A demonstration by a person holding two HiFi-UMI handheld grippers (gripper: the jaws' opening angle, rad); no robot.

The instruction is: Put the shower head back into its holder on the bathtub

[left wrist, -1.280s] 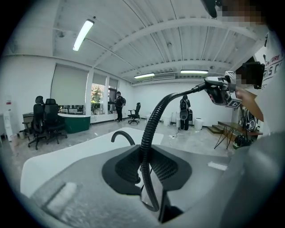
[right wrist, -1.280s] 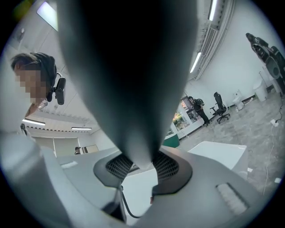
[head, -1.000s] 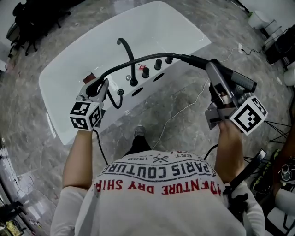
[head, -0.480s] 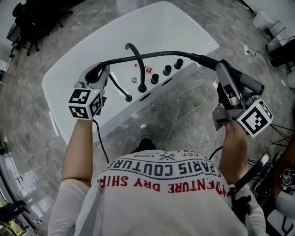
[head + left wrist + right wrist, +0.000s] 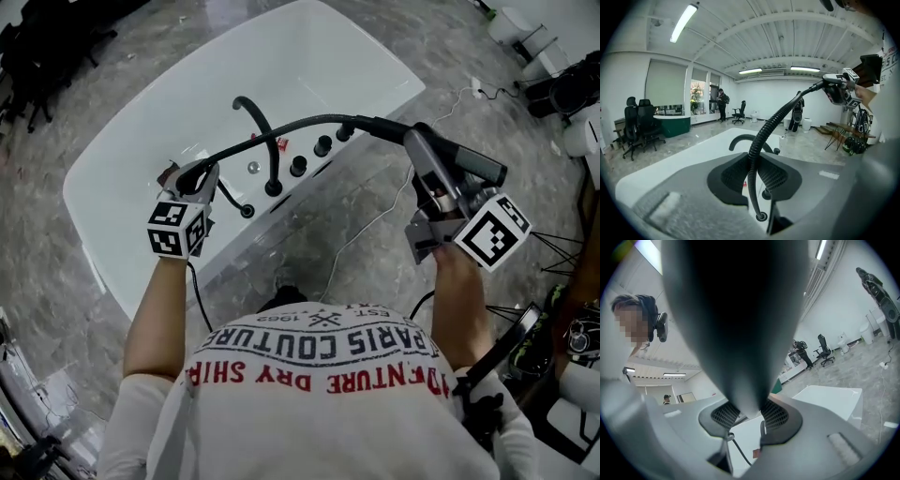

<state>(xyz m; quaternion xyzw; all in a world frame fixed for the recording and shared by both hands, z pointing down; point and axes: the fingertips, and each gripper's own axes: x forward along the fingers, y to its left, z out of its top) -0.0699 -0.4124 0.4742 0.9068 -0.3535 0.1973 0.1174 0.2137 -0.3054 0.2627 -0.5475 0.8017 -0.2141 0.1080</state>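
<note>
Head view shows your right tongs (image 5: 431,185) clenched on the shower head (image 5: 422,155), held over the floor (image 5: 375,225) beside the bathtub (image 5: 309,56). Your left tongs (image 5: 194,178) are clamped on its black hose (image 5: 281,127) above the tub rim.

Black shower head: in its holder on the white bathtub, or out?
Out: right gripper holds the shower head over the floor, beside the bathtub.

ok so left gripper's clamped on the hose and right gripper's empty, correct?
Not empty: the right gripper is clamped on the shower head, as the right gripper view shows. The left gripper is clamped on the hose, as you say.
</note>
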